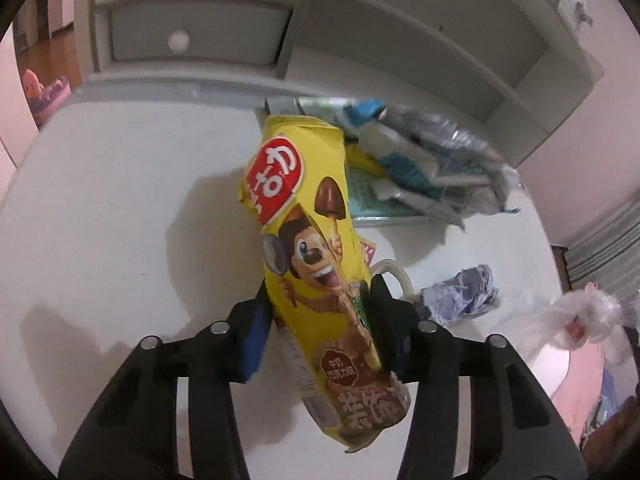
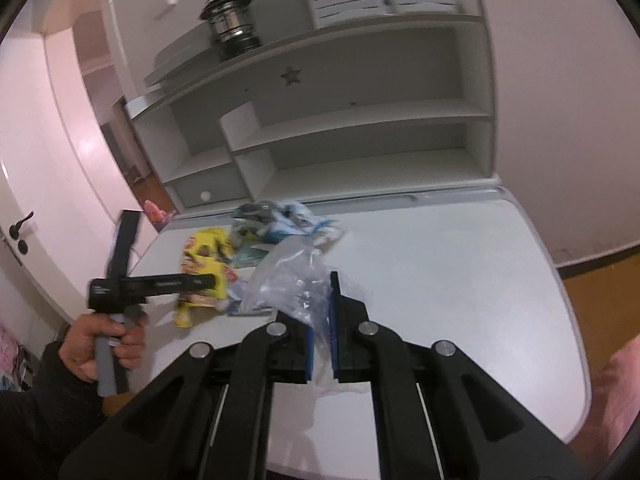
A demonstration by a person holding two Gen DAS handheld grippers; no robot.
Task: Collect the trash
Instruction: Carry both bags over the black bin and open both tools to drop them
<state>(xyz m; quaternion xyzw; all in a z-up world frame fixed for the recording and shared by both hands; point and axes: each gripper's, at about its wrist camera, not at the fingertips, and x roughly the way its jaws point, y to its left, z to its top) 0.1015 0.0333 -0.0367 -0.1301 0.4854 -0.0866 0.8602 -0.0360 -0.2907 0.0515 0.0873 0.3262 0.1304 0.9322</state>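
A: Starting at the left, what does the left gripper (image 1: 320, 320) have?

B: Its jaws are closed about the width of the yellow snack box (image 1: 316, 248) and clamp it on both sides at its lower half. The box looks lifted clear of the white table (image 1: 100, 200); its long axis runs from the bottom centre of the left wrist frame up towards the middle, tilted a little left at the top.

A: And to the right of that?

B: In the upper right of that frame a pile of wrappers (image 1: 424, 160) lies on the table behind the box, and a crumpled bluish wad (image 1: 460, 292) sits just right of the jaws. At the far right edge the clear plastic bag (image 1: 580, 316) shows, blurred.

A: Who holds the bag?

B: The right gripper (image 2: 320, 344). Its jaws stand narrow, pinching a fold of the bag (image 2: 292, 276), which billows up and left from the pads in the middle of the right wrist frame. Whether its mouth is open cannot be told.

A: So which way does the box lie from the bag?

B: To the left. In the right wrist view the box (image 2: 204, 264) and the person's left hand (image 2: 104, 344) sit left of centre, with the bag just beside them. By the look of it, the box must travel rightward into the bag, narrow end first.
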